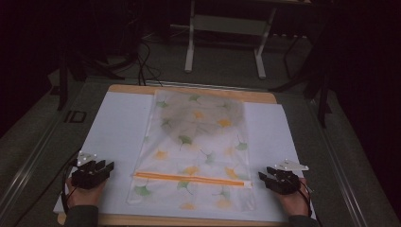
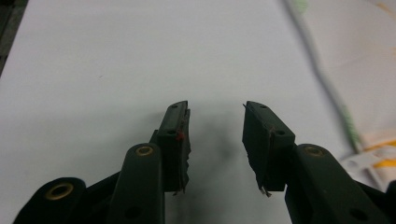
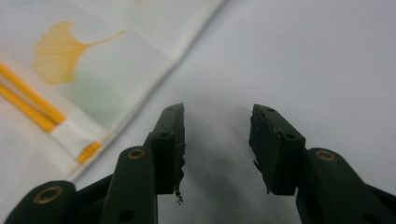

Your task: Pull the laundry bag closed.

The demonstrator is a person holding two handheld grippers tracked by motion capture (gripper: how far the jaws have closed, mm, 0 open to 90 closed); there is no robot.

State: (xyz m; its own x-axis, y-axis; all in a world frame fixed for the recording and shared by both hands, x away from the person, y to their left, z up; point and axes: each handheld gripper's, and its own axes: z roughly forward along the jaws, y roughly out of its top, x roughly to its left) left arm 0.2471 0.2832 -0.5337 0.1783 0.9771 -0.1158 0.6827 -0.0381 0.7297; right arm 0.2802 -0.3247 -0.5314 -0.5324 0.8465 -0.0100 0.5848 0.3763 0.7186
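Left gripper (image 1: 109, 167), lower left of frame: jaws wide, nothing between them, resting on the white sheet (image 1: 113, 127). Right gripper (image 1: 261, 178), lower right: jaws wide, empty. Between them lies the ginkgo-print zip pouch (image 1: 194, 151), flat, its orange zipper (image 1: 191, 178) running across the near end; both grippers sit just beside its edges, not touching. Wooden board (image 1: 198, 91) beneath. Beyond, dark floor and white table legs (image 1: 190, 47).

Left gripper (image 1: 109, 166) low, jaws apart (empty), right gripper (image 1: 263, 177) likewise wide
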